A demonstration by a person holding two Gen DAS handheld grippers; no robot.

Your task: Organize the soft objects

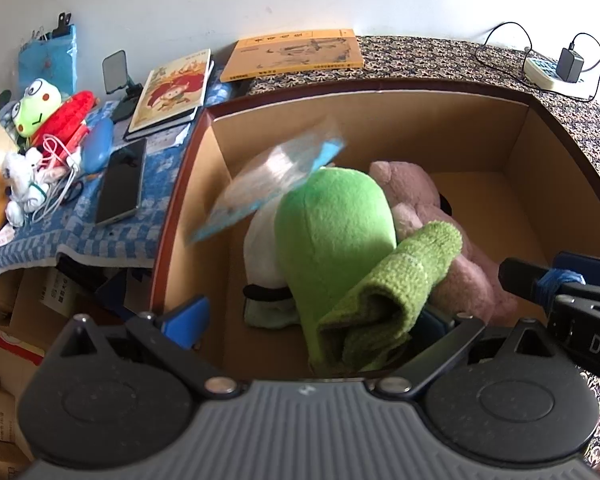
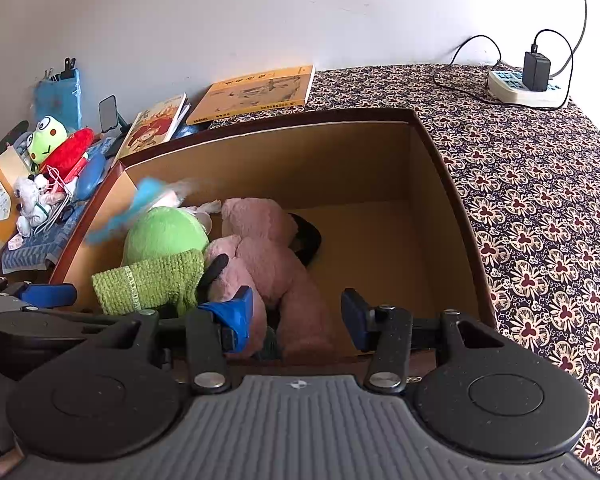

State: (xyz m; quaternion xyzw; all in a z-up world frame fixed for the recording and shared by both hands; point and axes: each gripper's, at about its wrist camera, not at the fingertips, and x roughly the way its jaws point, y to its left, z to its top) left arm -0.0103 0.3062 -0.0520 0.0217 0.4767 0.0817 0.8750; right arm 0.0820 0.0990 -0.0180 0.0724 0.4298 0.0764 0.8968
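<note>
A brown cardboard box (image 1: 380,120) (image 2: 284,152) holds a green plush toy (image 1: 332,220) (image 2: 162,232), a pink plush toy (image 1: 464,264) (image 2: 268,252) and a green knitted piece (image 1: 396,284) (image 2: 152,280). A blurred clear plastic bag with blue trim (image 1: 276,176) (image 2: 148,200) hangs in the air above the green plush. My left gripper (image 1: 312,316) is open over the box, the knitted piece lying between its jaws. My right gripper (image 2: 296,312) is open and empty above the pink plush.
Left of the box, a blue cloth (image 1: 80,224) carries a frog plush (image 1: 36,108) (image 2: 48,140), a red plush (image 1: 68,116), a small white plush (image 1: 20,184), a phone (image 1: 122,180) and books (image 1: 172,92). A power strip (image 2: 524,88) lies on the patterned cloth (image 2: 540,200).
</note>
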